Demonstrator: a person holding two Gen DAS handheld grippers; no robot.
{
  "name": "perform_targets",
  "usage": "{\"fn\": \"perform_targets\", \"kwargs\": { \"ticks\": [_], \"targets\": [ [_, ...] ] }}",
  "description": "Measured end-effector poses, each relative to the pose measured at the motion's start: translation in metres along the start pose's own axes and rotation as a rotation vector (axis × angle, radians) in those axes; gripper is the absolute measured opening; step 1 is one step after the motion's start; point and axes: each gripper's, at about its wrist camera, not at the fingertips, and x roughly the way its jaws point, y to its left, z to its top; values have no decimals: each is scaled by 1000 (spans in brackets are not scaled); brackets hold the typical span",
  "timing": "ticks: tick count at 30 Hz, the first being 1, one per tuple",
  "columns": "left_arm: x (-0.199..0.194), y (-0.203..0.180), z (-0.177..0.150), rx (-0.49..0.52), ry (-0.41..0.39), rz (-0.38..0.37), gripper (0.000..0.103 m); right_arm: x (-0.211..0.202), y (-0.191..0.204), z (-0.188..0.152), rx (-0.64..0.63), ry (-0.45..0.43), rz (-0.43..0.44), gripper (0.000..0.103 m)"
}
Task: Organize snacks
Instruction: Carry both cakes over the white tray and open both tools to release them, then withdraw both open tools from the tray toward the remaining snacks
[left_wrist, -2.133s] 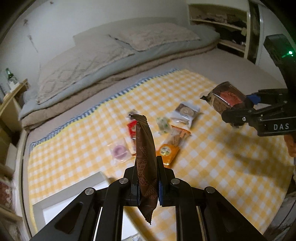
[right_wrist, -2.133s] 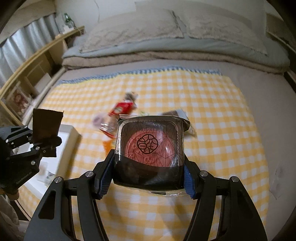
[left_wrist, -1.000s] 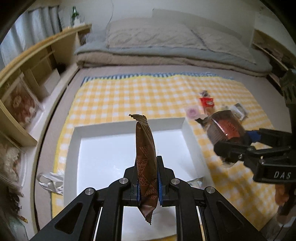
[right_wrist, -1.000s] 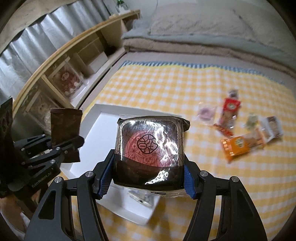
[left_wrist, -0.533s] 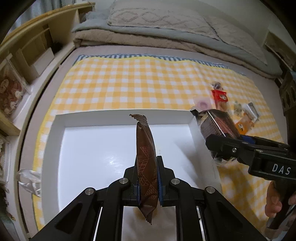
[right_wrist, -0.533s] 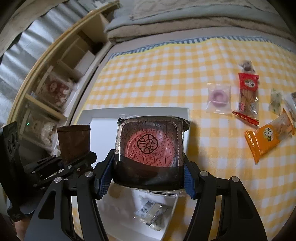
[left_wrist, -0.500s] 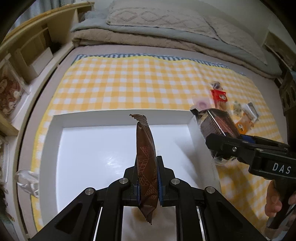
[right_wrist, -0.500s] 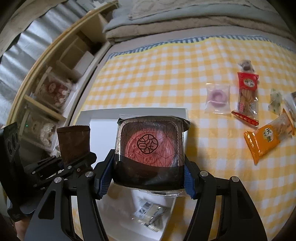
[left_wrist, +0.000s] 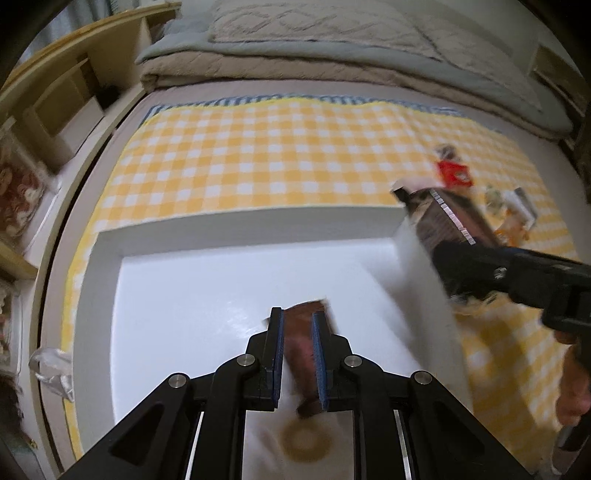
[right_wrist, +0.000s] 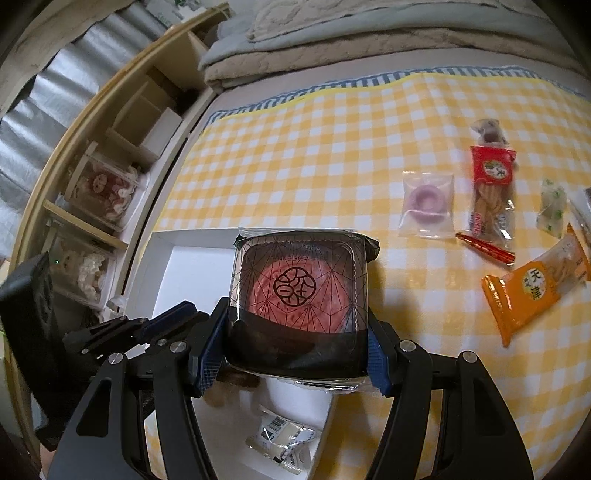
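My left gripper hangs low inside the white box, and its jaws are opening. The brown snack packet shows blurred in the gap and below the pads, loose from them, over the box floor. My right gripper is shut on a clear-wrapped black tray with a pink-red cake, held over the box's right wall. The left wrist view shows that cake packet and the right gripper at the right. The left gripper sits low left in the right wrist view.
A small white packet and a brownish ring snack lie in the box. On the yellow checked cloth lie a purple ring sweet, a red packet and an orange packet. Wooden shelves stand left, bedding behind.
My left gripper has sunk into the box and its jaws have parted; the brown packet, upright in the pads before, has dropped between them. The right gripper keeps its cake.
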Motion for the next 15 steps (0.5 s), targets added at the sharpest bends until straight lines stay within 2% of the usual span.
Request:
{"fn": "perform_targets", "kwargs": {
  "ticks": [5,8,9,10,11,15],
  "targets": [
    [1,12,-4,-32,7,20,16,9,11,-2,-26,12,18,65],
    [0,16,-7,-40,8,20,22,13,20,-4,-67,4,21,68],
    [-1,17,-8,-41,8,19,27,12,24,-4,-87,-14,13,79],
    [-1,18,-9,-41,10,18,29,11,27,-4,-99,-24,8,94],
    [-1,19,-10,-39,12,18,32,9,30,-4,-110,-33,5,98],
    [-5,22,-14,-36,17,15,44,3,32,-5,-143,-37,-10,98]
  ]
}}
